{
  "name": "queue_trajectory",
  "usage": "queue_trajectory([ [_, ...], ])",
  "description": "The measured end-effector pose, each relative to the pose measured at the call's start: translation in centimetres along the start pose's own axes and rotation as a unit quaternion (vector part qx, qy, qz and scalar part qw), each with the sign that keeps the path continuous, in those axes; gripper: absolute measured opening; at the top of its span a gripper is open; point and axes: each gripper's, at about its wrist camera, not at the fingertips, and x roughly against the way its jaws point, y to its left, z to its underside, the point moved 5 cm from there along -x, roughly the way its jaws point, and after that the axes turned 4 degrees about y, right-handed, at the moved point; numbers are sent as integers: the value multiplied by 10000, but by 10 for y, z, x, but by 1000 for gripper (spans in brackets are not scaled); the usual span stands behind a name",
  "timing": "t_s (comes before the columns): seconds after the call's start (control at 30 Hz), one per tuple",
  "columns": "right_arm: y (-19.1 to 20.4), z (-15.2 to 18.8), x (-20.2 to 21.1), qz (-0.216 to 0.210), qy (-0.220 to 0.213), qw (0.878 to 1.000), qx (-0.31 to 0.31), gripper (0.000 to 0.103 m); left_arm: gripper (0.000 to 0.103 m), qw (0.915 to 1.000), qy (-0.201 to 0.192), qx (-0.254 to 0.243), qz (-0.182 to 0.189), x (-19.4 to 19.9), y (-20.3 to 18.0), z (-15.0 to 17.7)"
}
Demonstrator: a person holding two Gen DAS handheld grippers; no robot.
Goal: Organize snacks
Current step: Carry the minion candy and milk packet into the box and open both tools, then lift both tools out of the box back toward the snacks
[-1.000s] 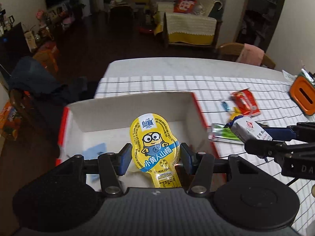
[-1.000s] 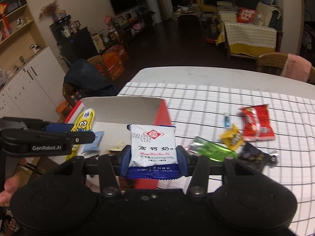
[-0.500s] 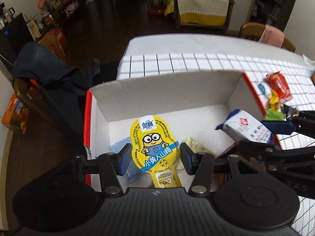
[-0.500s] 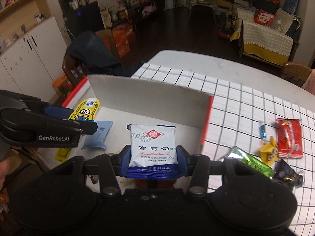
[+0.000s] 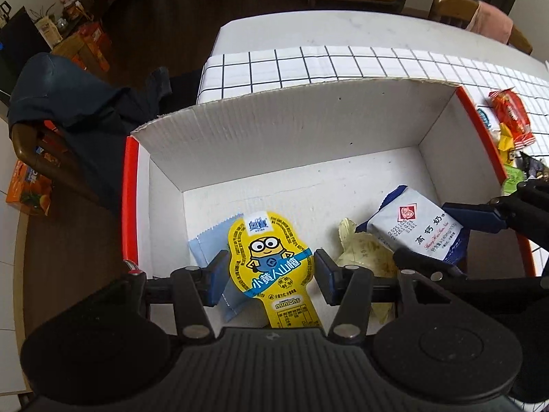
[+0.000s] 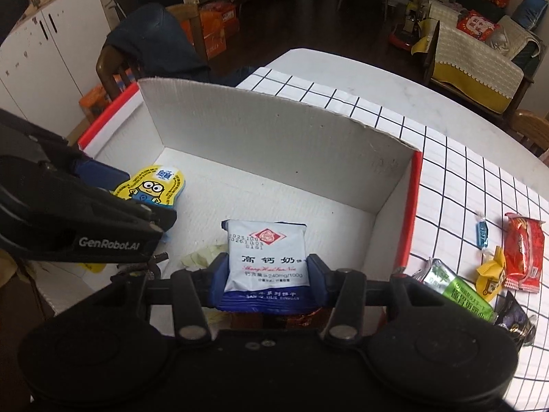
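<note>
My left gripper [image 5: 271,267] is shut on a yellow cartoon-figure snack pack [image 5: 271,257], held low inside a white cardboard box with red edges [image 5: 308,130]. My right gripper [image 6: 266,271] is shut on a white and blue snack packet [image 6: 266,257], also inside the box [image 6: 274,144], to the right of the left one. In the left wrist view that white packet [image 5: 422,226] sits between the right gripper's blue pads. On the box floor lie a pale blue sachet [image 5: 209,243] and a pale yellow wrapper [image 5: 363,254].
Loose snacks lie on the checked tablecloth [image 6: 463,178] right of the box: a red pack [image 6: 523,250], a green pack [image 6: 459,288], a yellow candy [image 6: 490,273], a small blue candy [image 6: 481,233] and a dark wrapper [image 6: 514,319]. A chair with a dark jacket [image 5: 68,103] stands left of the table.
Both grippers have come down and forward over the box and now hold their packs inside it, near the floor. Neither grip has altered.
</note>
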Motion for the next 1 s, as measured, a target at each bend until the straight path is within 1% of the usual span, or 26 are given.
queue_trajectory([
  [0.27,0,-3,0,4,73,10000,-11,48,52,10000,-2,-40,-7,1,-2,0],
  [0.47,-1,-2,9,-57,-32,9999,-84,52,53,9999,-123,24,49,9,-1,5],
  [0.63,-5,3,25,-167,-191,9994,-218,61,57,9994,-317,80,118,22,-2,9],
  [0.7,-7,5,34,-211,-282,9990,-267,61,60,9991,-419,43,111,30,-5,11],
  [0.77,-10,7,44,-258,-381,9984,-321,62,65,9984,-550,9,89,38,-9,13],
  [0.8,-12,8,48,-278,-426,9981,-361,63,66,9981,-611,-2,104,42,-11,14],
  [0.9,-18,11,62,-336,-580,9967,-455,72,66,9970,-766,-39,139,55,-19,16],
  [1.0,-26,17,78,-437,-727,9949,-542,73,71,9955,-927,-102,146,68,-28,18],
])
